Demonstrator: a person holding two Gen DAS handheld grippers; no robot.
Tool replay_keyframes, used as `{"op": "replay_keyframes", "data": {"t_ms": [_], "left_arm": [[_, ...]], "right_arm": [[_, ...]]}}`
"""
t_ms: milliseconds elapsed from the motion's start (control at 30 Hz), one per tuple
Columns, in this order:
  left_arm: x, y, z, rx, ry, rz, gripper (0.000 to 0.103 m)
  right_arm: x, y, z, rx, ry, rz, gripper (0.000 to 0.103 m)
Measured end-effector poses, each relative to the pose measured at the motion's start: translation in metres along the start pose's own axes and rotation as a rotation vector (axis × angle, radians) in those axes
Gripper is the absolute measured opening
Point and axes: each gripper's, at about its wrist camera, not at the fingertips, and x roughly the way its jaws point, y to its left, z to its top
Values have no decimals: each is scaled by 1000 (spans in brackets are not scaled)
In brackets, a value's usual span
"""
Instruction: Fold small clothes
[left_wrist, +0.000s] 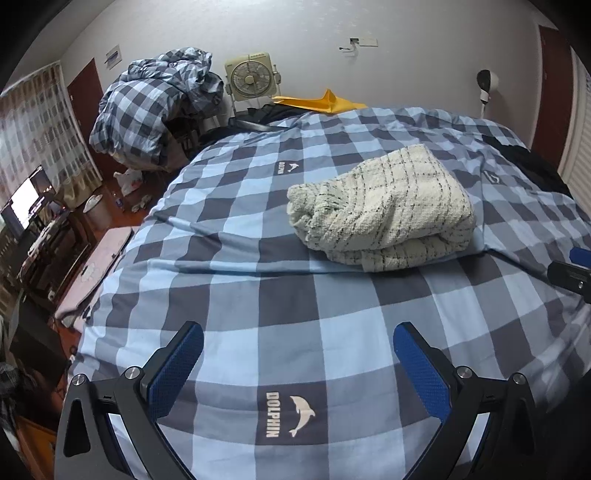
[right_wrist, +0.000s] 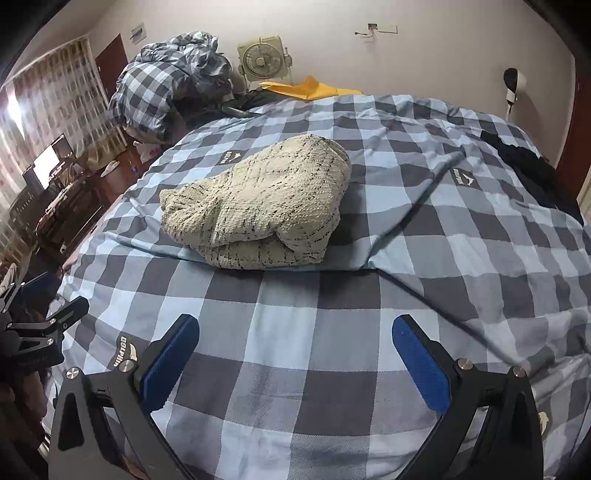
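I count one cream cloth, folded, lying at my 12 o'clock on one checked bed cover. I see two grippers: my left one and my right one. Each has two blue pads, so four pads in all. Back at 11 o'clock I count one checked heap and one fan. There is one yellow sheet at 12 o'clock.
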Motion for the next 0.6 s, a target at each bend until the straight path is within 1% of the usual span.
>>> {"op": "replay_keyframes", "data": {"t_ms": [600], "left_arm": [[-2, -2, 0, -7, -7, -18, 103]], "right_arm": [[-2, -1, -2, -2, 13, 2, 102]]}}
